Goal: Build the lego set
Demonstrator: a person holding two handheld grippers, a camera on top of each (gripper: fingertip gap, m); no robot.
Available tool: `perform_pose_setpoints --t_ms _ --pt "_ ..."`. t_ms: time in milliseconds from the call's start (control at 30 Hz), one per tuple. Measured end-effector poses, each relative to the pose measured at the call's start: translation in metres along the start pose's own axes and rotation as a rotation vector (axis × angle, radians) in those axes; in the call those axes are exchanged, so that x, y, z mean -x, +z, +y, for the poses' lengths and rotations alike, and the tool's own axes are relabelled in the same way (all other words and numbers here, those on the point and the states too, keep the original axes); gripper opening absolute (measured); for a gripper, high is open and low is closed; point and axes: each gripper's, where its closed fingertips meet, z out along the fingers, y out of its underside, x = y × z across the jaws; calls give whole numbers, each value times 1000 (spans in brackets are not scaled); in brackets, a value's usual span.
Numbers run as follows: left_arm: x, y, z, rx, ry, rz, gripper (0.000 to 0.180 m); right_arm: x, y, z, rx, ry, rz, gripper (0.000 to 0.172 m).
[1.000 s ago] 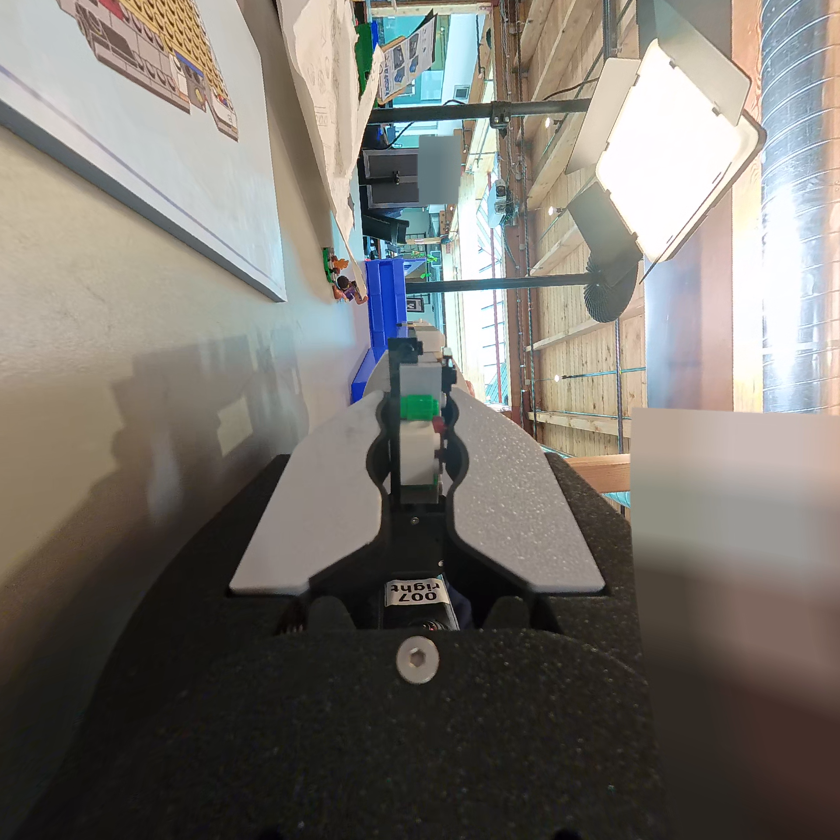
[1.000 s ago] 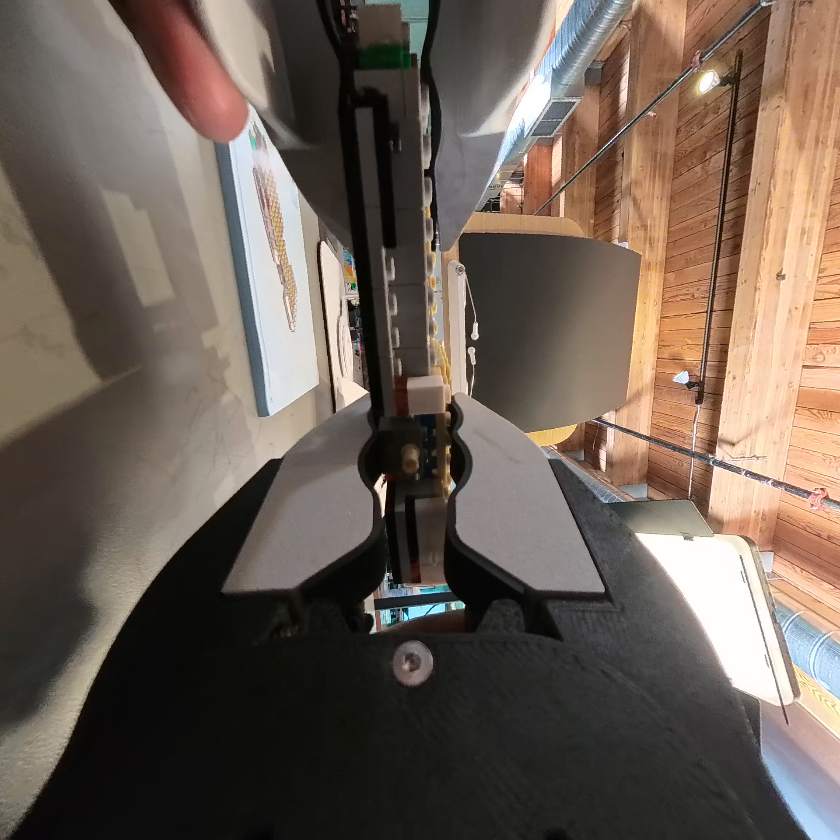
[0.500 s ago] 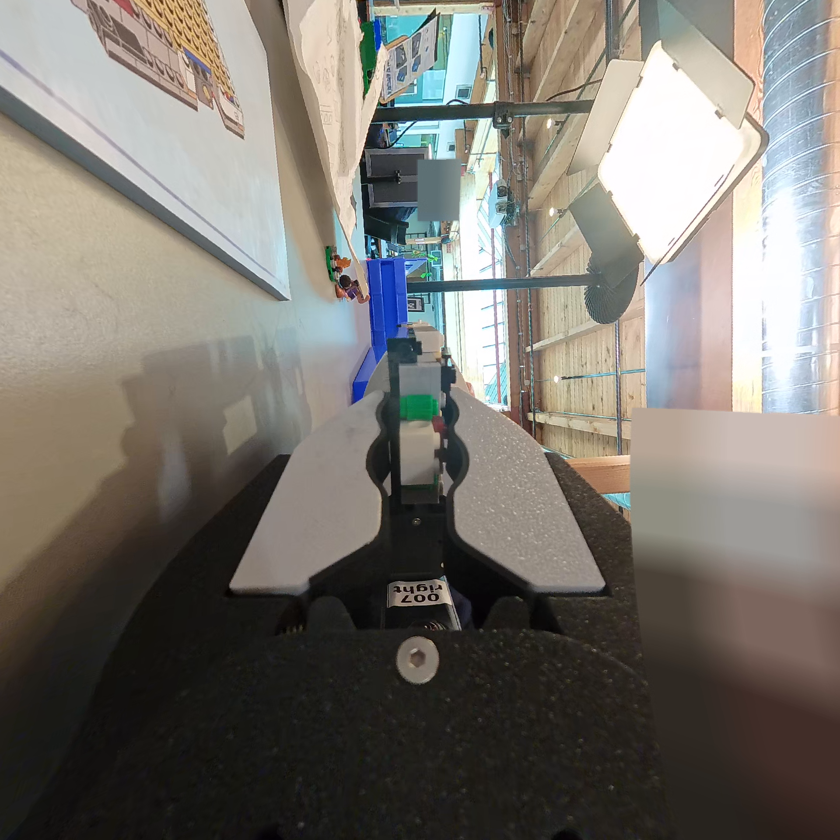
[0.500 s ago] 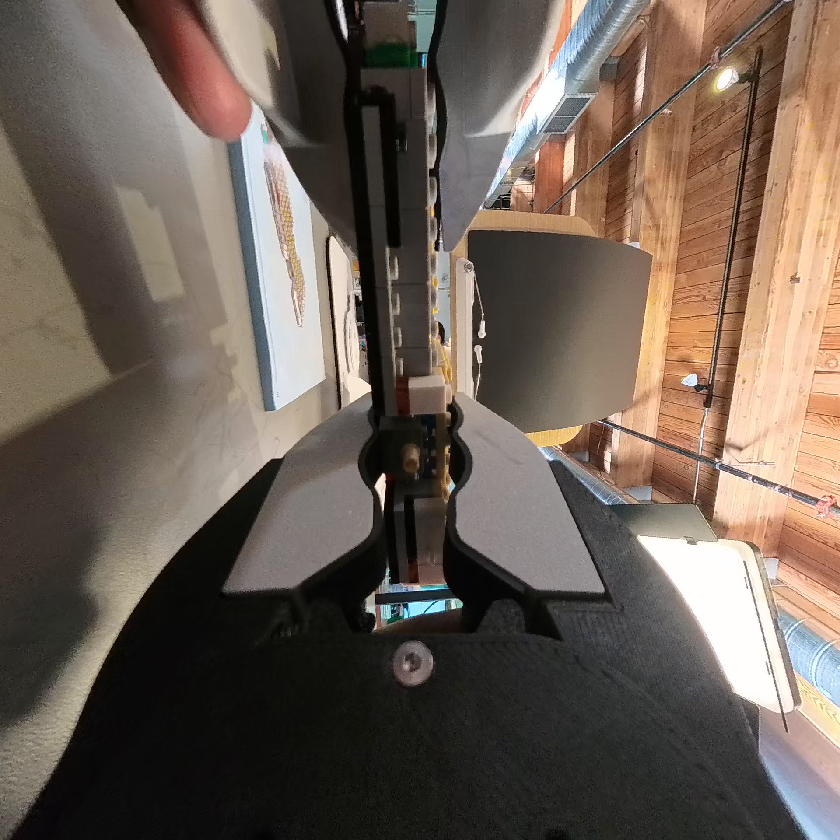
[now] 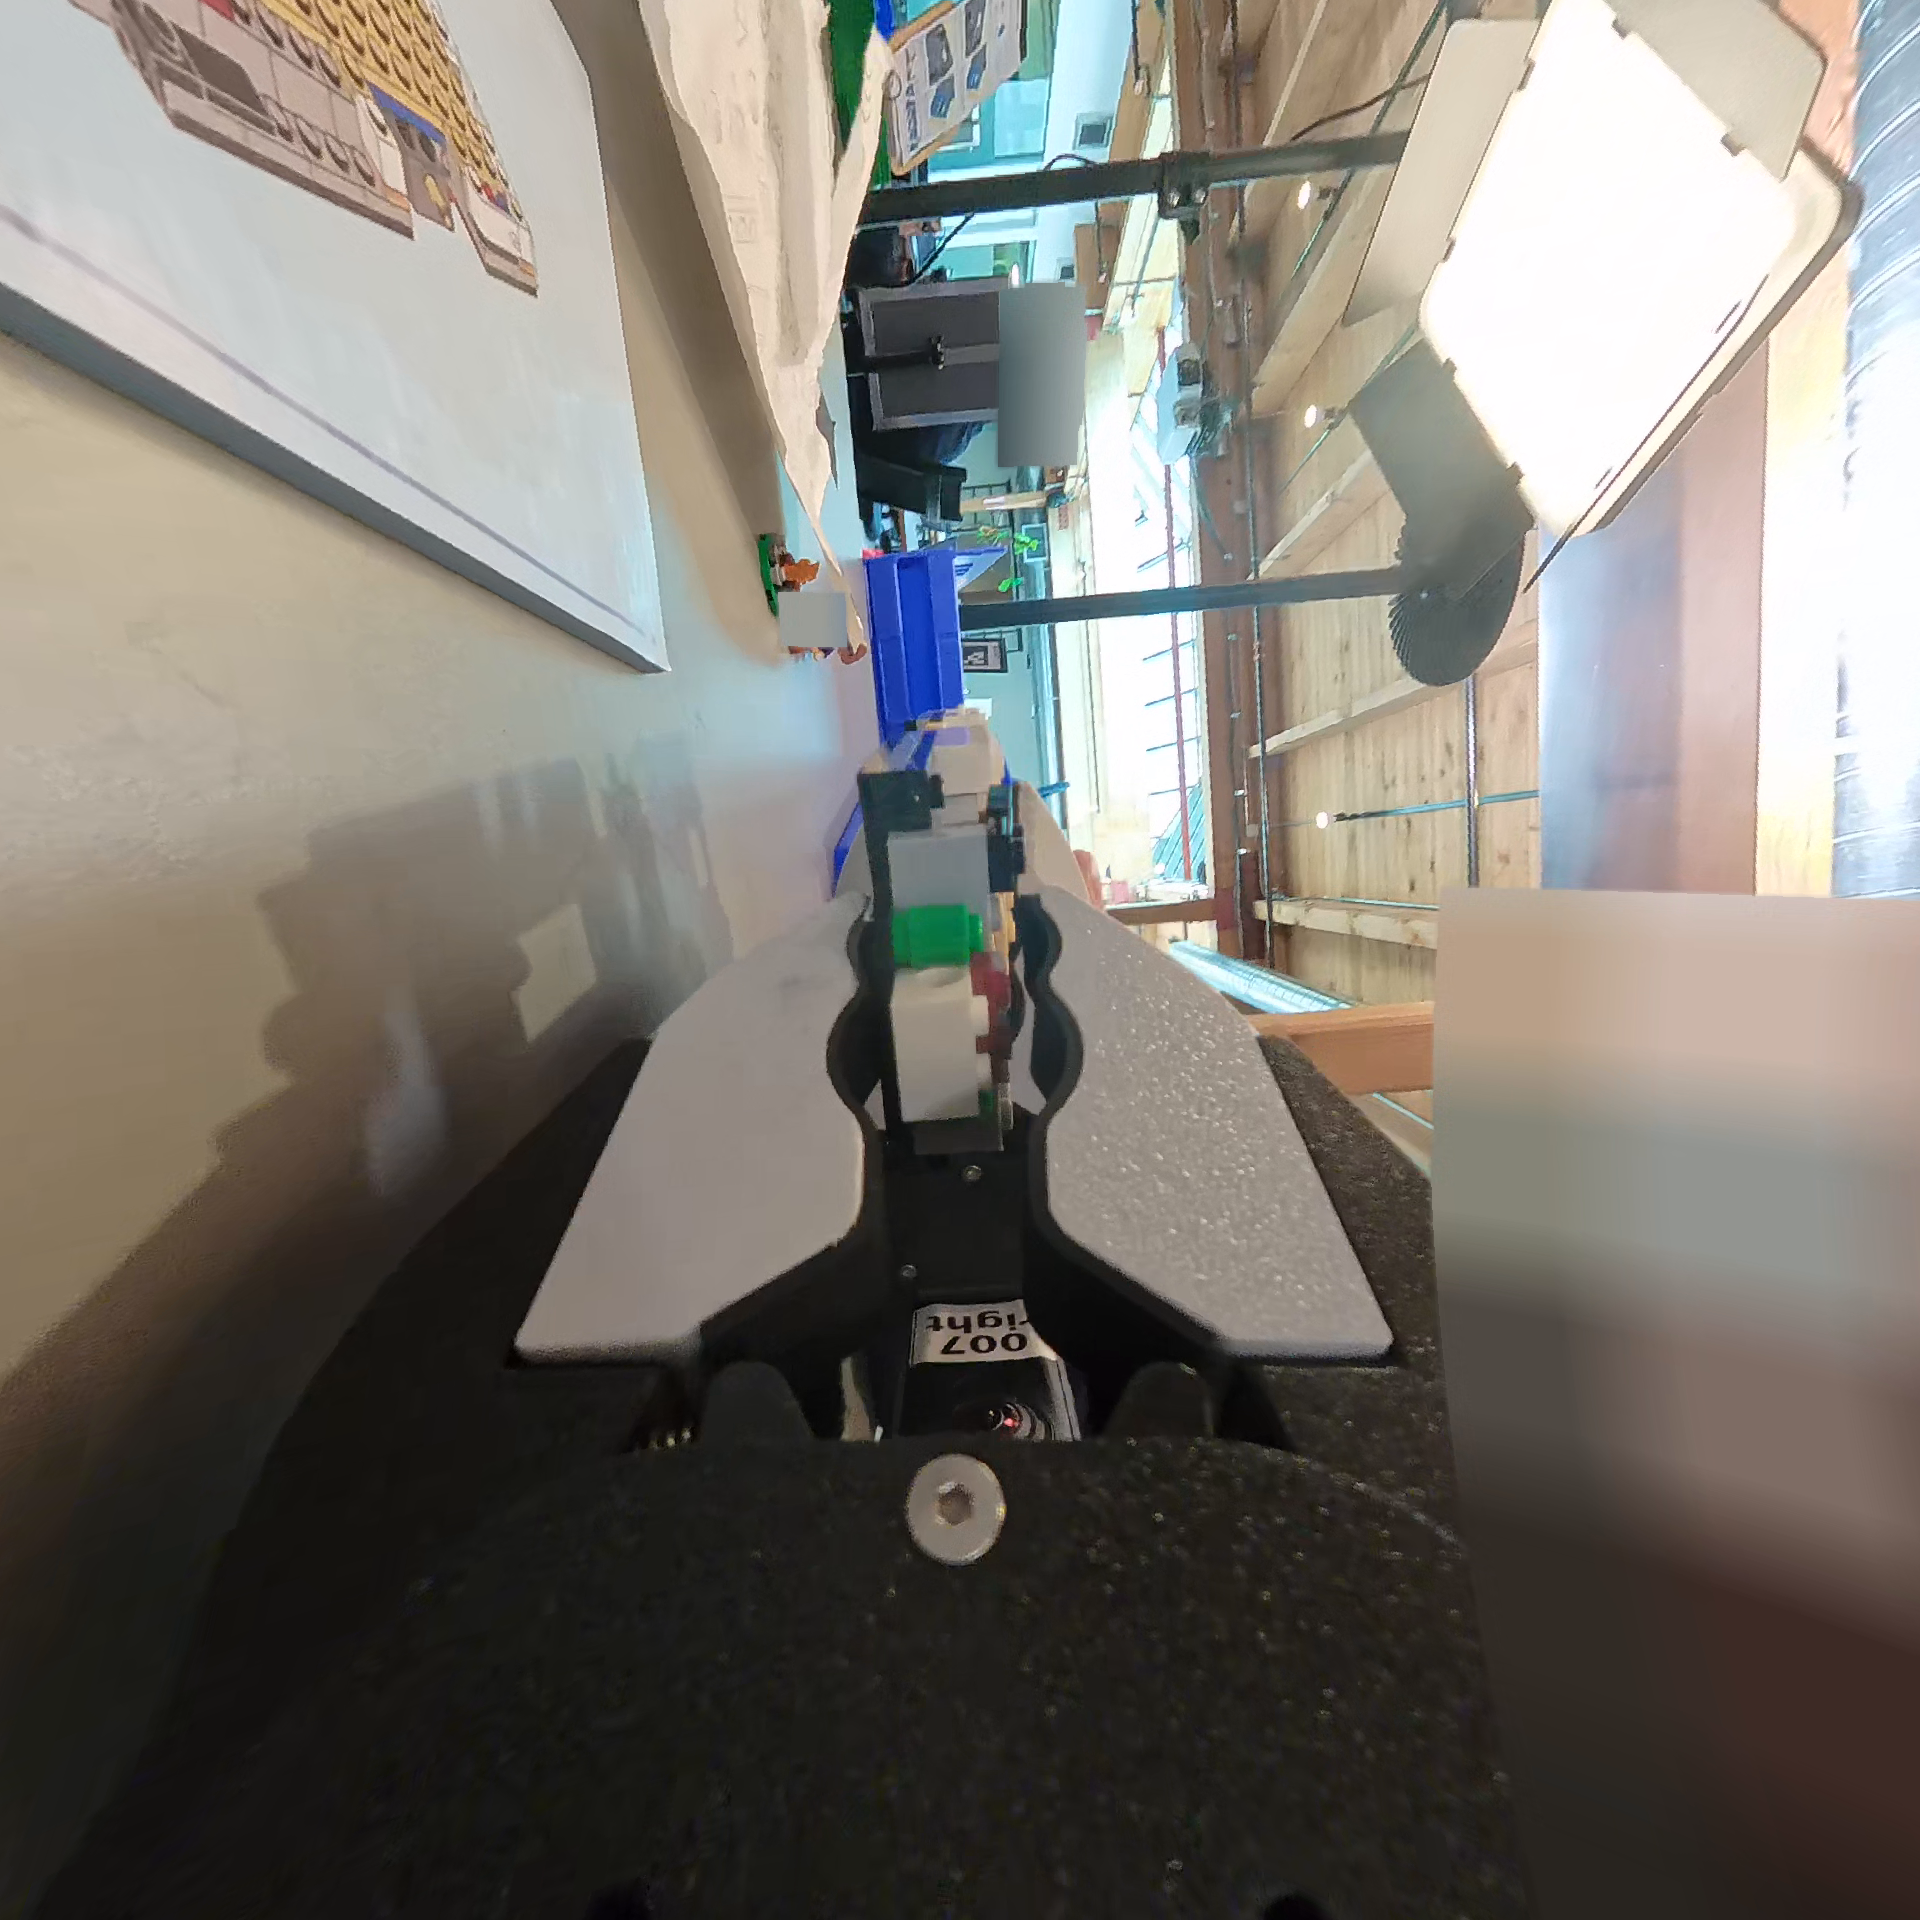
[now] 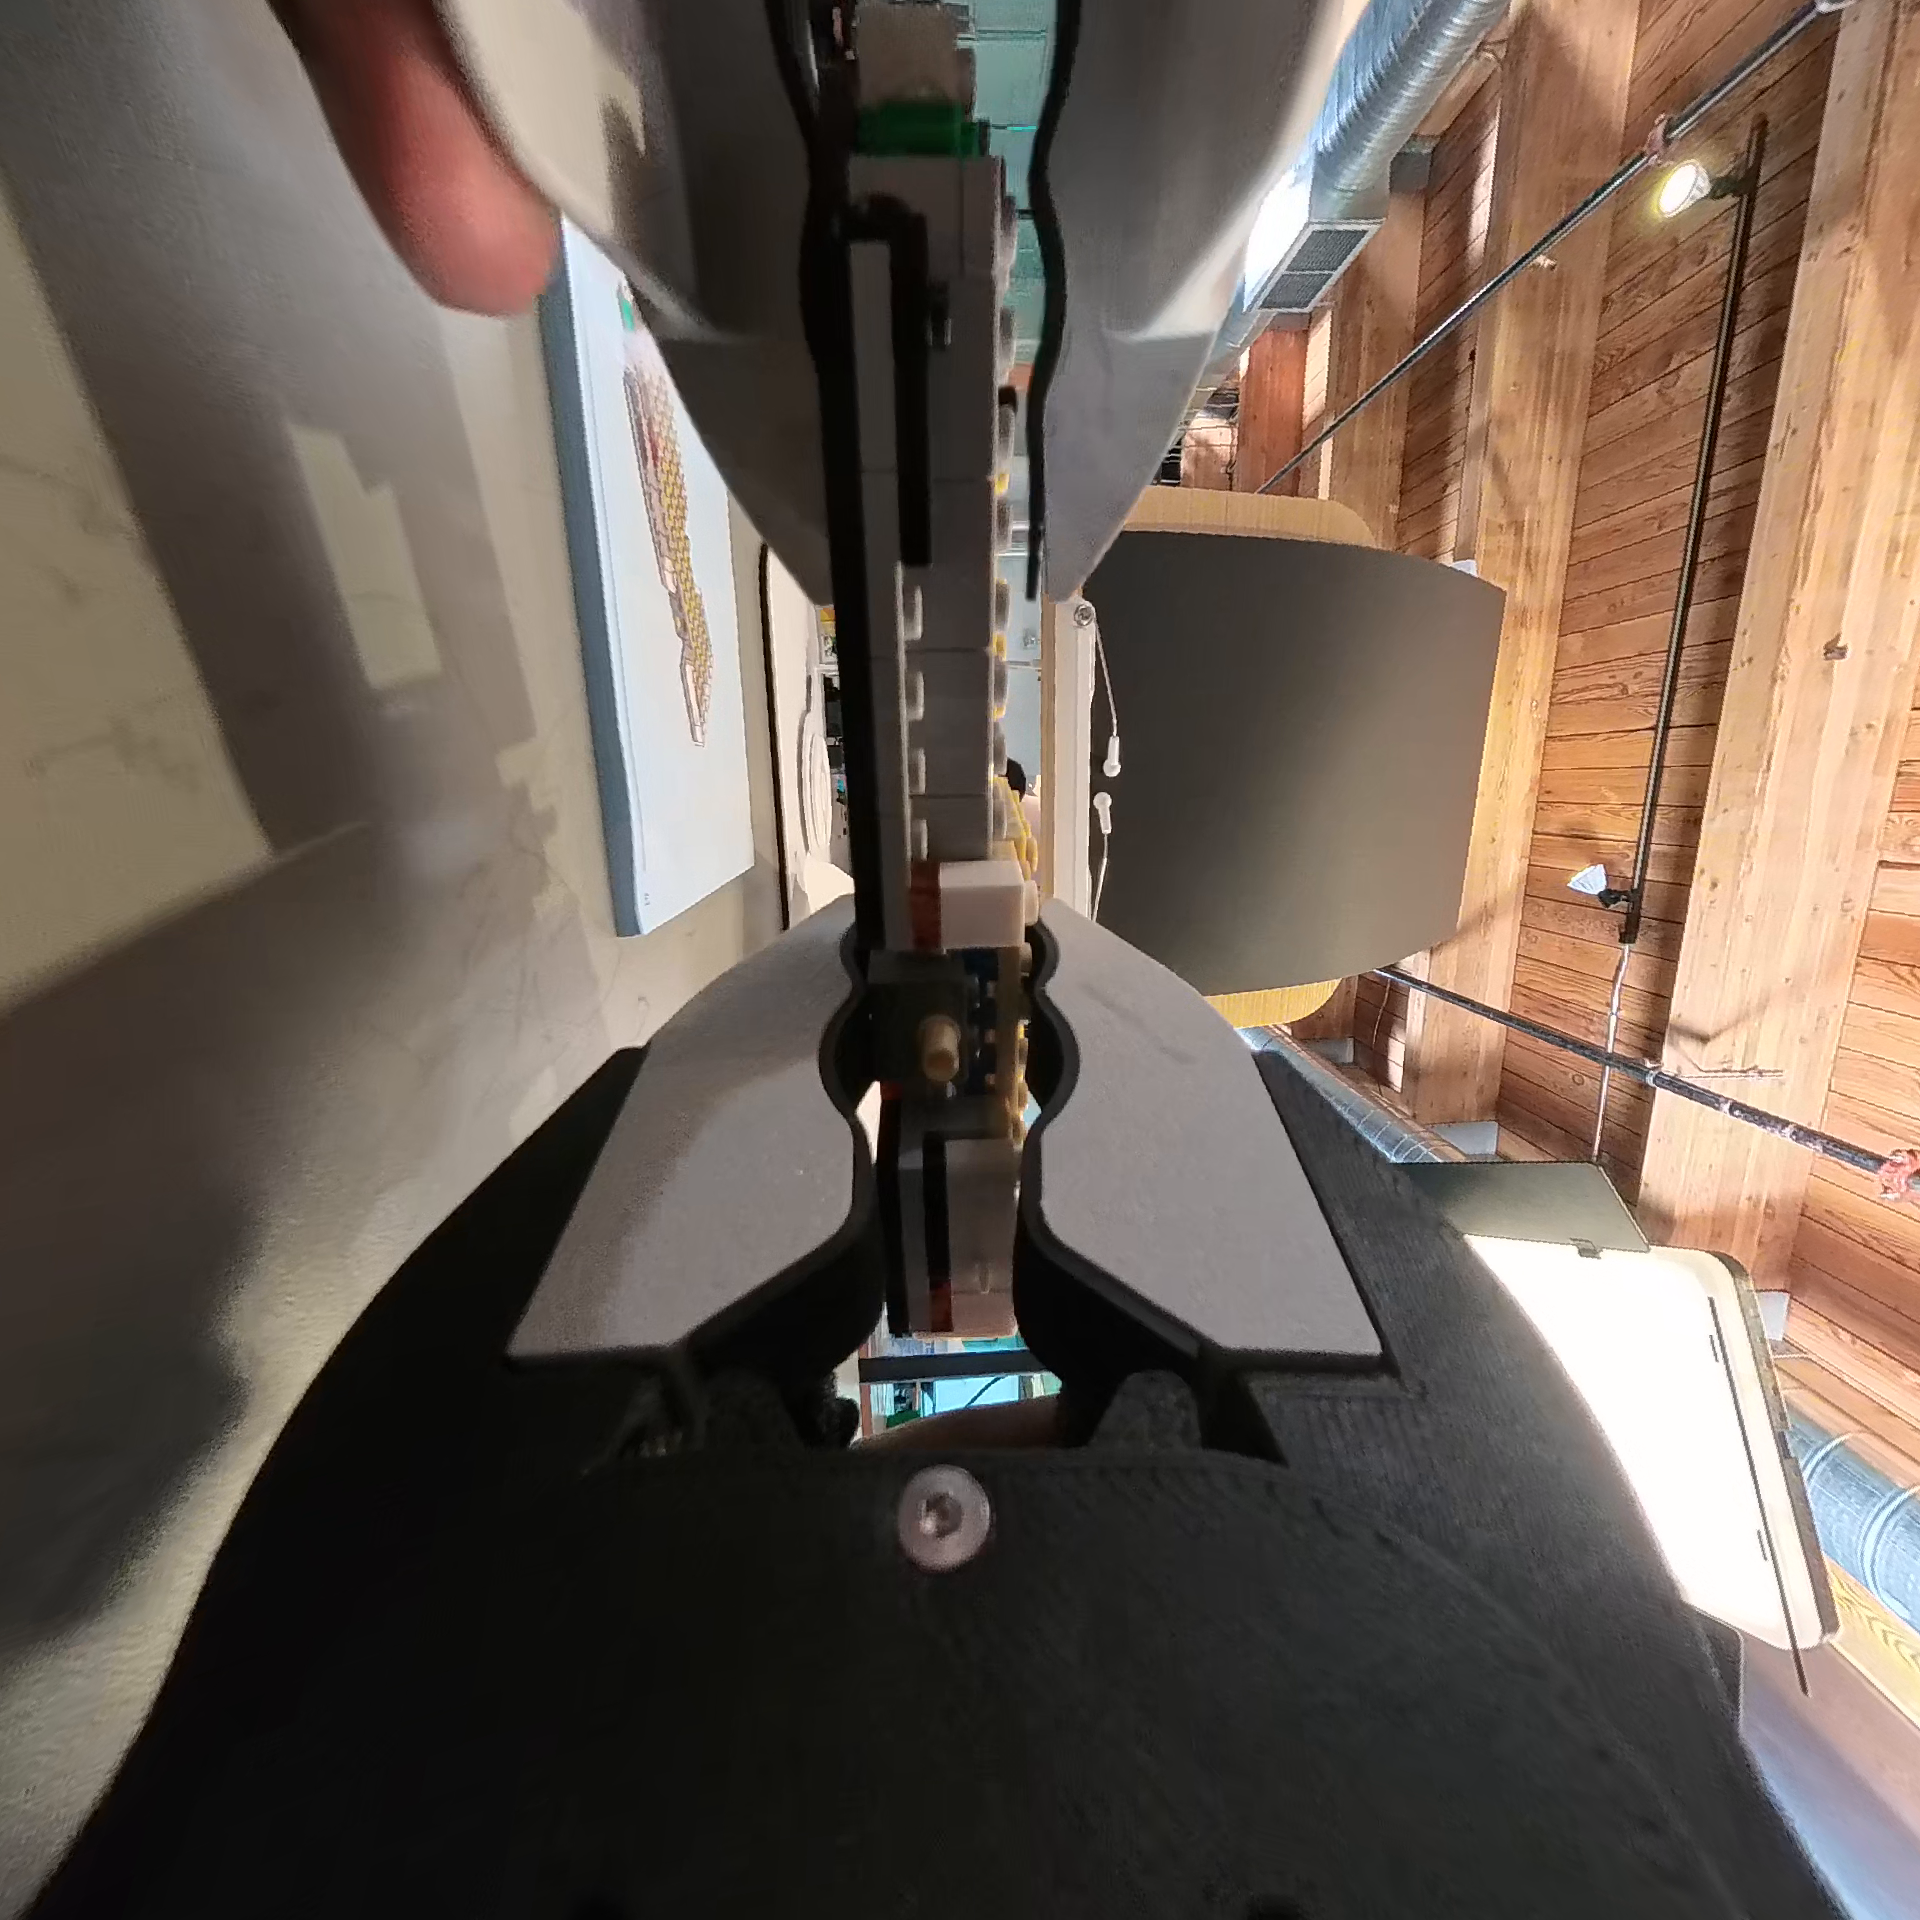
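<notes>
A long grey, black and white brick model [image 6: 935, 675] with a green piece at its far end spans between my two grippers above the beige table [image 5: 260, 831]. My right gripper [image 6: 940, 956] is shut on the near end, both pads pressed on it. My left gripper [image 5: 940, 935] sits around the other end [image 5: 935, 873], by the green piece [image 5: 930, 933]. Its jaws stand slightly apart and a slit shows between one pad and the bricks. In the right wrist view the left gripper's fingers [image 6: 1122, 312] show the same slit. A person's fingertip [image 6: 436, 187] rests on that gripper.
Both views are rolled sideways. A printed building sheet [image 5: 312, 312] lies on the table, also in the right wrist view [image 6: 665, 623]. A blue bin [image 5: 914, 634] and small brick figures [image 5: 800, 613] stand farther off. A bright lamp panel [image 5: 1621, 260] hangs above.
My left gripper's jaws have widened a little and a gap has opened beside the model. My right gripper keeps its grip. Both views have shifted slightly.
</notes>
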Motion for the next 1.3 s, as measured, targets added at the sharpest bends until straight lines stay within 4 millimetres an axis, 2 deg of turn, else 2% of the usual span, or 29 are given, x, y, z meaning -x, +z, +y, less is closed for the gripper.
perform_pose_setpoints --t_ms 133,267,400,867,1200,1300 --pt "0 5 12 78 15 -9 32 1 -1 -3 -13 -8 0 25" --pt "0 8 20 119 25 -12 33 1 -1 -3 -17 -11 0 25" --pt "0 8 22 122 15 1 21 -1 -2 -5 -26 -6 6 25" --pt "6 9 23 115 -18 0 21 7 -2 -4 -16 -28 -47 25" --pt "4 11 21 90 -23 22 21 3 1 -4 -18 21 -11 26" --pt "4 9 16 67 -29 27 20 -1 1 -5 -27 59 6 43"
